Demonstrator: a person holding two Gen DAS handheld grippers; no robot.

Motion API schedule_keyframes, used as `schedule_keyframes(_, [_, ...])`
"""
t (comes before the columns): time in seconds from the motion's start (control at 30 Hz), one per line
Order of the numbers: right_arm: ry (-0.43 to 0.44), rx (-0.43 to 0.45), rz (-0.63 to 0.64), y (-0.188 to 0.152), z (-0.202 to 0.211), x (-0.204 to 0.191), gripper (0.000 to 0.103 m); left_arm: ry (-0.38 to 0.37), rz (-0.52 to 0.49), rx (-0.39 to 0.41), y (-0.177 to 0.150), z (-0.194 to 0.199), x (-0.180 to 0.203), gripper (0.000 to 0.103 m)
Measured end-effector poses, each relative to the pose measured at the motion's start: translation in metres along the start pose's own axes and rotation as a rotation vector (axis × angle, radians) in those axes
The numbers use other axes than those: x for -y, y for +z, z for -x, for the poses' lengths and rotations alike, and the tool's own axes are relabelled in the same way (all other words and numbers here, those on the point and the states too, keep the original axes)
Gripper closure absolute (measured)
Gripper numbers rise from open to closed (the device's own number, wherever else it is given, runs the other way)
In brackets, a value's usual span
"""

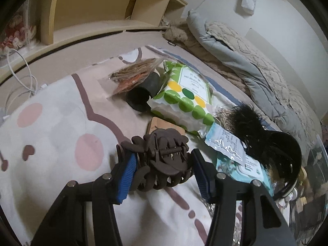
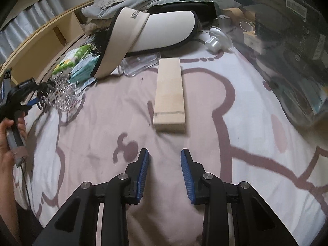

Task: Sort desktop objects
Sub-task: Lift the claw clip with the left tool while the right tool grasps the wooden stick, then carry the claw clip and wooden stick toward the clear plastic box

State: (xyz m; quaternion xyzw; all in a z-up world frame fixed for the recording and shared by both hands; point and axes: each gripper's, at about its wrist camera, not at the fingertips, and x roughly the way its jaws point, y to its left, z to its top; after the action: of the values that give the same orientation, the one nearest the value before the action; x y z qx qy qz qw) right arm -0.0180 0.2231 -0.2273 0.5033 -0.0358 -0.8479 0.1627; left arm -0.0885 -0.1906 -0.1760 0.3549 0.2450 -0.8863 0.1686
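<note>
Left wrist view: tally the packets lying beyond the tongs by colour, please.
Green-dotted white packet: 1
Pale blue sachet: 1
Teal packet: 1
Clear bag of brown and orange bits: 1
Total: 4

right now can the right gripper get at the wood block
Probably yes. The right gripper is open and empty, and the wood block lies straight ahead on the sheet with nothing between them. The visor sits beyond its far end.

Bare sheet [image 2: 205,106] ahead, wooden block [image 2: 169,94] midway.
</note>
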Motion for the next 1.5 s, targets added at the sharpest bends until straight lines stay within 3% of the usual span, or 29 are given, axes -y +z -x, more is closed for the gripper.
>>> schedule_keyframes(0.17, [0.011, 0.009, -0.023, -0.004, 0.005, 0.002, 0.070, -0.029, -0.017, 0.021, -0.007, 0.031, 0.001, 0.049])
schedule_keyframes(0.3, [0.071, 0.036, -0.115, -0.003, 0.012, 0.016, 0.070, -0.101, -0.011, 0.040, -0.014, 0.060, 0.005, 0.049])
schedule_keyframes(0.43, [0.038, 0.086, -0.089, 0.004, 0.019, 0.015, 0.068, -0.173, -0.026, 0.038, -0.027, 0.081, 0.014, 0.049])
schedule_keyframes(0.53, [0.032, 0.127, -0.075, 0.008, 0.022, 0.010, 0.028, -0.217, -0.067, 0.022, -0.043, 0.092, 0.026, 0.049])
schedule_keyframes(0.57, [0.027, 0.141, -0.066, 0.009, 0.023, 0.008, 0.028, -0.231, -0.091, 0.013, -0.050, 0.096, 0.032, 0.049])
schedule_keyframes(1.0, [-0.041, 0.109, -0.016, 0.043, -0.014, 0.005, 0.030, -0.312, -0.338, -0.155, -0.139, 0.102, 0.103, 0.049])
schedule_keyframes(1.07, [-0.050, 0.107, 0.007, 0.045, -0.018, 0.004, 0.048, -0.318, -0.358, -0.161, -0.145, 0.104, 0.107, 0.049])
schedule_keyframes(1.2, [-0.019, 0.093, 0.024, 0.044, -0.021, 0.005, 0.067, -0.353, -0.373, -0.196, -0.153, 0.106, 0.108, 0.049])
schedule_keyframes(1.37, [-0.027, 0.082, 0.049, 0.036, -0.012, 0.000, 0.070, -0.399, -0.449, -0.257, -0.156, 0.106, 0.111, 0.049])
schedule_keyframes(1.5, [0.000, 0.062, 0.025, 0.026, -0.003, 0.003, 0.070, -0.365, -0.507, -0.285, -0.158, 0.101, 0.109, 0.049])
